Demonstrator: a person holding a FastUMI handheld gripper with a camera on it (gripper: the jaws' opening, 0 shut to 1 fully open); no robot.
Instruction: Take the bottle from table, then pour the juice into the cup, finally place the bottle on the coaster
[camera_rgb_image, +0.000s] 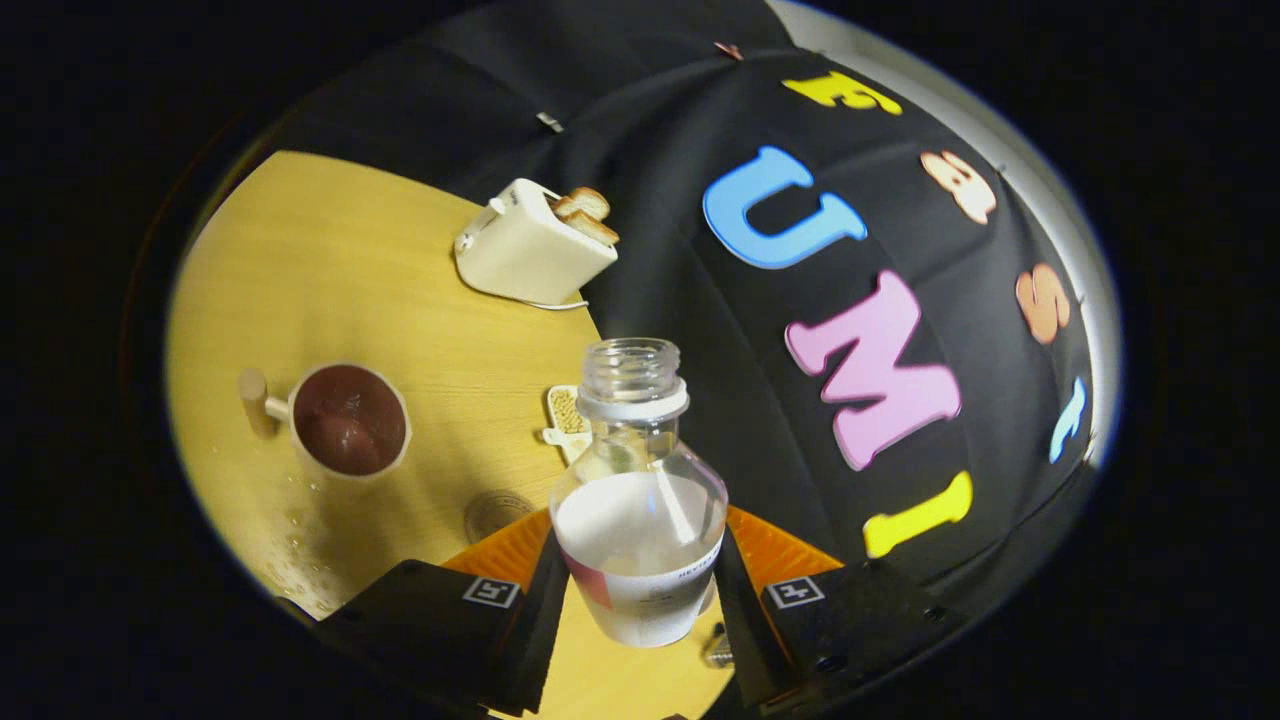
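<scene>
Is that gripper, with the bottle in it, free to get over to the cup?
Probably yes. The gripper is shut on the uncapped bottle, and bare table lies between it and the cup; the toaster stands farther back.

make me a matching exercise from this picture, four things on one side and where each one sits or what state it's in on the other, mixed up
Things:
1. bottle
2. cup
3. toaster
4. coaster

Places or states:
A. bread slices stick up from its top, near the black cloth wall
B. clamped between the two fingers, cap off, partly full
C. flat on the table just ahead of the fingers, nothing on it
D. stands on the table beyond the fingers, with a wooden handle sticking out

Pairs: 1-B, 2-D, 3-A, 4-C
</scene>
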